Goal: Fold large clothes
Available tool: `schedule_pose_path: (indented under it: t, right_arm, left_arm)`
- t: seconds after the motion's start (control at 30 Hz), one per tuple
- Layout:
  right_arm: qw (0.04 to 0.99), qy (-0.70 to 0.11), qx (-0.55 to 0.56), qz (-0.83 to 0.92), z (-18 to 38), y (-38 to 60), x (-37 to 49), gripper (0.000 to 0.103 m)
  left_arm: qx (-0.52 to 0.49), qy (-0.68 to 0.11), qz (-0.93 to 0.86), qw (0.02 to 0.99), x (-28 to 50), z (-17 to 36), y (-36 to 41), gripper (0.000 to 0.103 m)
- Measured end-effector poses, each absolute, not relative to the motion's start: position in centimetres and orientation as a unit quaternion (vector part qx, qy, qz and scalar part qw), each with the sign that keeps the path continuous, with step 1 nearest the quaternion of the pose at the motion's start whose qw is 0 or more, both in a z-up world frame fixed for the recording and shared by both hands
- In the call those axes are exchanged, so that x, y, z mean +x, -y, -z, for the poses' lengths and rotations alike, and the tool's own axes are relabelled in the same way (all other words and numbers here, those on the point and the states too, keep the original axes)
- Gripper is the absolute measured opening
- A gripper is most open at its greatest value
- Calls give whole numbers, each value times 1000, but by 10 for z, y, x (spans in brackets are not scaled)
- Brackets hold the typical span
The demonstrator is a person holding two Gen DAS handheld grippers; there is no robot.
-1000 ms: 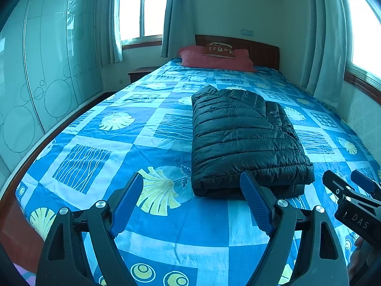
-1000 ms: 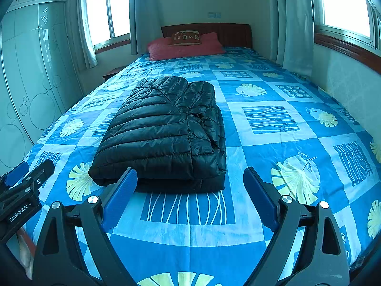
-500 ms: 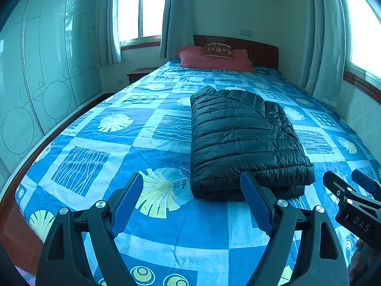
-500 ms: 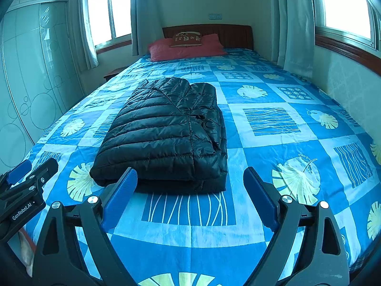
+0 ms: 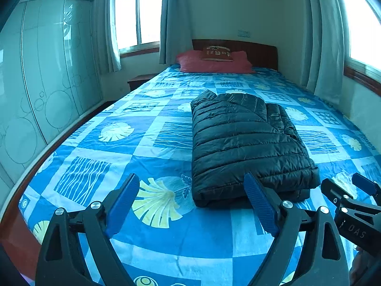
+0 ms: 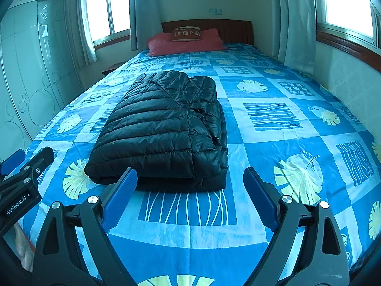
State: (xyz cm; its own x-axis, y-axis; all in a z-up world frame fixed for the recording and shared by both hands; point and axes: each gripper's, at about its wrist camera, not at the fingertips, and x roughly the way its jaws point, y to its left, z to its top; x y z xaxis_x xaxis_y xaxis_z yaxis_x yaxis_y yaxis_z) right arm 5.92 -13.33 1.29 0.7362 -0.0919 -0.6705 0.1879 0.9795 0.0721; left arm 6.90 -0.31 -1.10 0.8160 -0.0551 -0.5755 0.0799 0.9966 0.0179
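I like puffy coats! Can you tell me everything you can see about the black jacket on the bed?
The black jacket is a puffy quilted one with stitched rows and a slightly shiny fabric. It is folded into a thick, tidy rectangle of several layers, with a collar or sleeve bunched along one side. It lies flat on the blue patterned bedspread, lengthwise toward the red pillow but well short of it. Only the bedspread touches it; both grippers are open near its near edge and hold nothing.

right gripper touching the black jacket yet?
Apart. In the left wrist view, the right gripper sits off the near right corner of the folded black jacket, with blue bedspread visible between them.
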Motion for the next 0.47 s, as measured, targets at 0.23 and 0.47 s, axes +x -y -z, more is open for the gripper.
schedule_pose_path:
  t: [0.23, 0.47]
  right_arm:
    - [926, -363, 71, 76, -6, 138, 65, 90]
    - [923, -364, 81, 98, 2, 163, 72, 90]
  left_arm:
    - [15, -294, 55, 954, 77, 13, 8, 88]
    - [0, -334, 36, 942, 105, 35, -8, 88]
